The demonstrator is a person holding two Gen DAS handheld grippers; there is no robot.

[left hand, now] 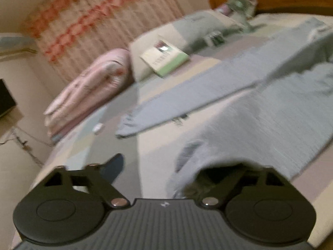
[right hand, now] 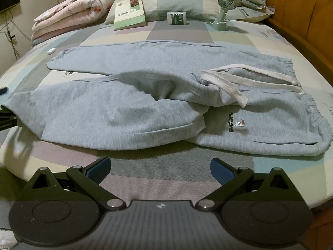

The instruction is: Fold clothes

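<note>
Jaws on the left gripper (left hand: 164, 166) stand part-way apart, and the near leg cuff of the grey sweatpants (left hand: 260, 125) is draped over its right finger; whether the pads press on the cloth I cannot tell, since the view is blurred and the cuff hides that finger. Its left pad (left hand: 113, 166) shows bare. In the right wrist view this gripper's linkage peeks in at about nine o'clock, just under the cuff end of the sweatpants.

From that cuff the sweatpants run across the patchwork bed sheet (right hand: 177, 166) toward three o'clock: two legs lie roughly side by side, the nearer one rumpled and partly overlapping the other at the centre, and the waistband with its white drawstring (right hand: 226, 83) sits at about two o'clock.

At six o'clock the right gripper (right hand: 160, 168) hovers over bare sheet with jaws wide apart, holding nothing.

My judgement is that the fleece is soft, limp and fairly thick, light to lift but prone to sag and drag. Best holds are likely the ribbed cuffs and the elastic waistband, where the fabric is doubled and less likely to slip.
</note>
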